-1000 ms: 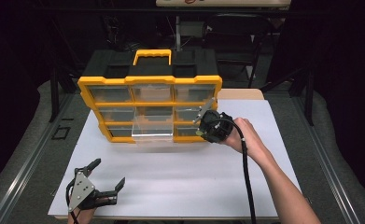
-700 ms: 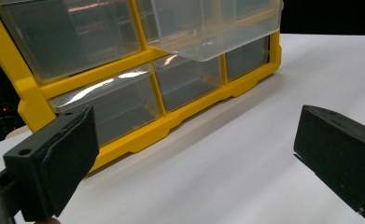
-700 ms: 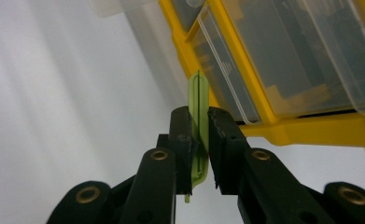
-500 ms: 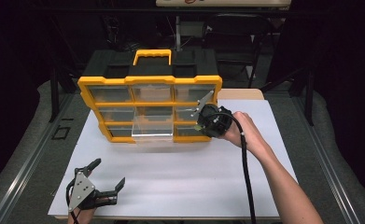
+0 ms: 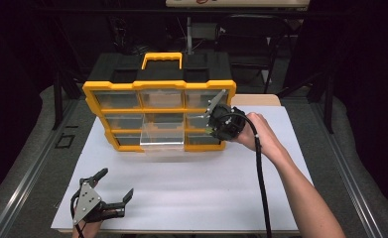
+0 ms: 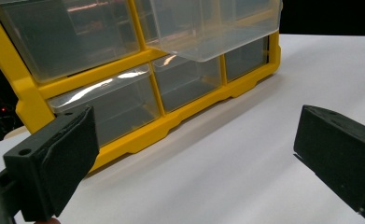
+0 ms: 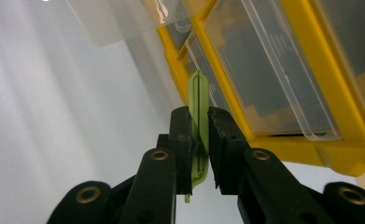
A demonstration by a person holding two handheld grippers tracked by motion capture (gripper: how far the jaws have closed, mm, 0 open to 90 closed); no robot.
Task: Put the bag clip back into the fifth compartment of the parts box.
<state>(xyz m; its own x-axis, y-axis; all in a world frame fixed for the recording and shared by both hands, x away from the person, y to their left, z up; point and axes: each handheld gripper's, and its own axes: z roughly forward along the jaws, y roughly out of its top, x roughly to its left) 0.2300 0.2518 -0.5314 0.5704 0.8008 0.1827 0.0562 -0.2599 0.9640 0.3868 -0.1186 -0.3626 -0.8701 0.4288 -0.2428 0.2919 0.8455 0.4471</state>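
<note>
A yellow organizer (image 5: pixel 159 85) with clear drawers stands at the back of the white board. Its lower middle drawer (image 5: pixel 162 139) is pulled out toward me. My right gripper (image 5: pixel 210 127) is at the front of the organizer's right column, shut on a thin flat green piece (image 7: pixel 199 95) that stands on edge between the pads (image 7: pixel 182 130). The green piece points at a clear drawer front (image 7: pixel 264 79). My left gripper (image 5: pixel 116 182) rests near the board's front left corner, open and holding nothing; in its own view the jaws (image 6: pixel 194 154) stand wide apart, facing the organizer (image 6: pixel 26 88).
The white board (image 5: pixel 196 188) stretches bare between the organizer and the front edge. A pale wooden piece (image 5: pixel 257 100) lies behind the organizer's right end. Dark floor and metal rails flank the table. The right gripper's cable (image 5: pixel 261 183) trails along the forearm.
My right gripper has crept slightly upward along the organizer's right column, still gripping the green piece. The left gripper has stayed put.
</note>
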